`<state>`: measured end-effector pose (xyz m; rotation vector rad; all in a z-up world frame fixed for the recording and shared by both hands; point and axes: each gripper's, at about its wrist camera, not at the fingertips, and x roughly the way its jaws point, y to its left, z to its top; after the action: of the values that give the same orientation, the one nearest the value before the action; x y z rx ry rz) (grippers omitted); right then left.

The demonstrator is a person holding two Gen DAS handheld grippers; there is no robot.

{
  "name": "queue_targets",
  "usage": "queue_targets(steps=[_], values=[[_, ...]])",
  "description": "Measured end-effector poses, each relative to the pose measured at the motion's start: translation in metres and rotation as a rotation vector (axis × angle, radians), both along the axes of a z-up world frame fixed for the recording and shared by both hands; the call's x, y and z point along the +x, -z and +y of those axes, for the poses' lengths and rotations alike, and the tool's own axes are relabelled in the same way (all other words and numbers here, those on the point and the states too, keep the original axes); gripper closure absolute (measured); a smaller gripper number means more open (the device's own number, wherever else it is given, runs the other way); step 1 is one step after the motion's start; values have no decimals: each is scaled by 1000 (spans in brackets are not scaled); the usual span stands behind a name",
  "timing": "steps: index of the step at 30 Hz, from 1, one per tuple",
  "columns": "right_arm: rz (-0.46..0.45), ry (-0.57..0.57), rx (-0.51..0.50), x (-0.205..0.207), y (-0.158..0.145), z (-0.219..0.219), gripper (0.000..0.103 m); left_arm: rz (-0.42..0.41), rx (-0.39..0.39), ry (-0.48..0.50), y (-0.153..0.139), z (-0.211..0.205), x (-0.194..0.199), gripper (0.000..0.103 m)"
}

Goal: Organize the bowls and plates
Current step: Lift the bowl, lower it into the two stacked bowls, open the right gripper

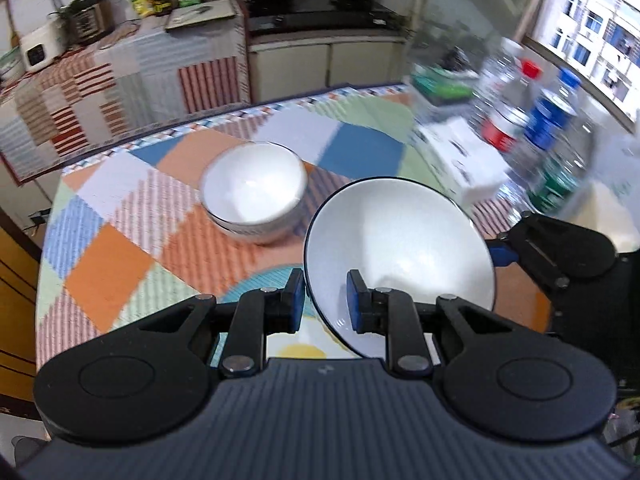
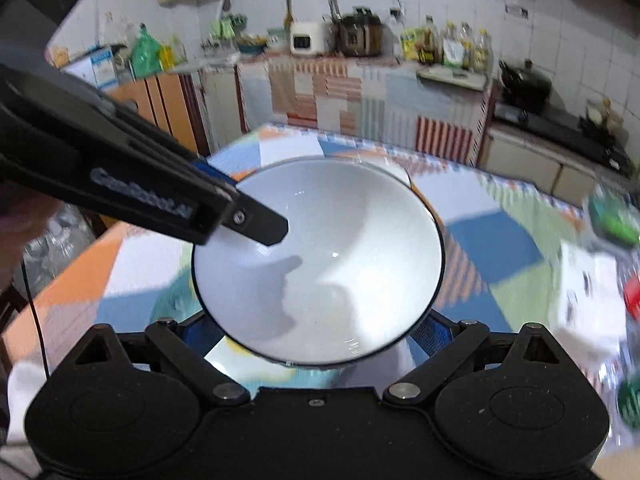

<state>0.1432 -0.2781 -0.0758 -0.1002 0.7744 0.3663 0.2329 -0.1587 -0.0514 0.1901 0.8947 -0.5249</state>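
Left wrist: bowl point(image 1: 400, 248) btwn tool point(image 1: 326, 300) pads.

The left wrist view is taken from just behind the left hand-held gripper point(image 1: 323, 300), angled down across the worktop point(image 1: 120, 216) toward the stove point(image 1: 320, 10). The right wrist view is taken from behind the right hand-held gripper point(image 2: 316, 334), angled down likewise, very close. The dark-rimmed bowl point(image 1: 400, 248) point(image 2: 320, 260), the worktop point(image 2: 496, 248) and the far counter are shared.
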Motion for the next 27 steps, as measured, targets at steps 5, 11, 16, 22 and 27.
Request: queue_targets(steps=[5, 11, 16, 22, 27], values=[[-82, -39, -20, 33, -13, 13, 4, -4, -56, -73, -7, 20, 40, 82], [-66, -63, -28, 92, -15, 18, 4, -39, -93, -153, -6, 30, 85, 82], [-12, -95, -71, 133, -4, 20, 4, 8, -77, -167, 12, 30, 130, 82], [67, -117, -113, 167, 12, 23, 4, 61, -62, -198, 36, 26, 158, 82], [137, -154, -86, 176, 18, 22, 4, 121, -76, -232, 55, 33, 166, 83]])
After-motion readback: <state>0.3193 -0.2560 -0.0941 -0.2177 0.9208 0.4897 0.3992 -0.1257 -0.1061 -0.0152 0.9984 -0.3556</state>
